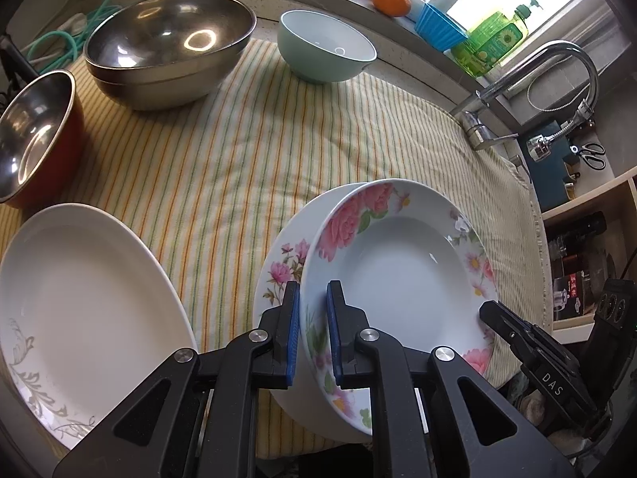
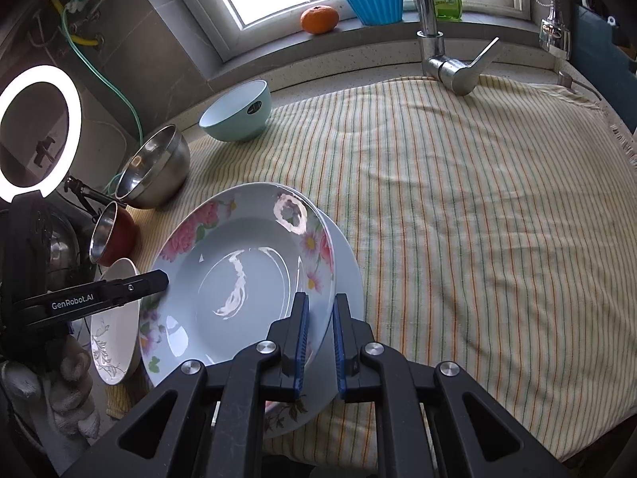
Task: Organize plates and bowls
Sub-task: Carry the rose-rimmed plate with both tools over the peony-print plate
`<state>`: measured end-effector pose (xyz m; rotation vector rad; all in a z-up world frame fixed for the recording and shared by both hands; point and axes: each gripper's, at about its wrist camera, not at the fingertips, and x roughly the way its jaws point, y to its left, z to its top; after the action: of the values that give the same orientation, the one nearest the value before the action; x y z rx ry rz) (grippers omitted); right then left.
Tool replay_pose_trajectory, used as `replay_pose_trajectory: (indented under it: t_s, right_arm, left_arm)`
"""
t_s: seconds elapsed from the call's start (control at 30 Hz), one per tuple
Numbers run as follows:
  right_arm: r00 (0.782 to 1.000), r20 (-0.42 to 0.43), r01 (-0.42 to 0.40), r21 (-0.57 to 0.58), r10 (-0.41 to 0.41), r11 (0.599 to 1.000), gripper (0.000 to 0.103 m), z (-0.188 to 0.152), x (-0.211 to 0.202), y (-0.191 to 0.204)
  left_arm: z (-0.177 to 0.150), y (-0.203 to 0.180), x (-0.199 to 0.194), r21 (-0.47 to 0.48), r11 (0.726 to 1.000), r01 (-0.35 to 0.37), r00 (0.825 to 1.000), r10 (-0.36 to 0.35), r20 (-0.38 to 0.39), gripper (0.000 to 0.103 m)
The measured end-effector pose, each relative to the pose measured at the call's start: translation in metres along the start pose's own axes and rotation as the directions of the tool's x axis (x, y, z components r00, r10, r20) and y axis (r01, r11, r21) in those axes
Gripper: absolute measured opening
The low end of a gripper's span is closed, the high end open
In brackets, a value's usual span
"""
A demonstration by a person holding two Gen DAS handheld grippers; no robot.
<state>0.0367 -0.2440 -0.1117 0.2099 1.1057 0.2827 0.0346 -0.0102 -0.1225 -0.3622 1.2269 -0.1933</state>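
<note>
A deep plate with pink flowers (image 1: 398, 271) (image 2: 239, 271) is held by its rim from both sides. My left gripper (image 1: 313, 290) is shut on its left rim, and my right gripper (image 2: 320, 302) is shut on the opposite rim. The deep plate sits slightly tilted over a second floral plate (image 1: 278, 271) (image 2: 350, 271) that lies on the striped cloth (image 1: 247, 151); I cannot tell whether the two touch. A white plate with grey leaves (image 1: 79, 298) lies to the left. Nested steel bowls (image 1: 167, 47), a red steel-lined bowl (image 1: 32, 139) and a mint bowl (image 1: 322, 51) stand behind.
A faucet (image 2: 434, 40) rises at the cloth's far edge. On the windowsill stand an orange (image 2: 319, 19), a blue cup (image 2: 376, 6) and a green soap bottle (image 1: 493, 40). A ring light (image 2: 40, 131) glows at the left, and shelves (image 1: 585, 263) lie past the counter's right edge.
</note>
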Motion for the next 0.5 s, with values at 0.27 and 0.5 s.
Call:
replay_pose_trajectory:
  t_s: [0.27,0.5]
  right_arm:
    - [1.0,-0.009,0.017,-0.015,-0.017,1.0,0.011,-0.0049,0.005,0.003]
    - [0.999,-0.01,0.033,-0.049,-0.034,0.998,0.012,-0.0083,0.0077,0.0104]
  left_arm:
    - [-0.001,0.0007,0.0043,0.007,1.0,-0.011,1.0,0.011,-0.001,0.012]
    - [-0.0033,0.0062,0.0066,0.004,1.0,-0.019,1.0,0.019,-0.003,0.013]
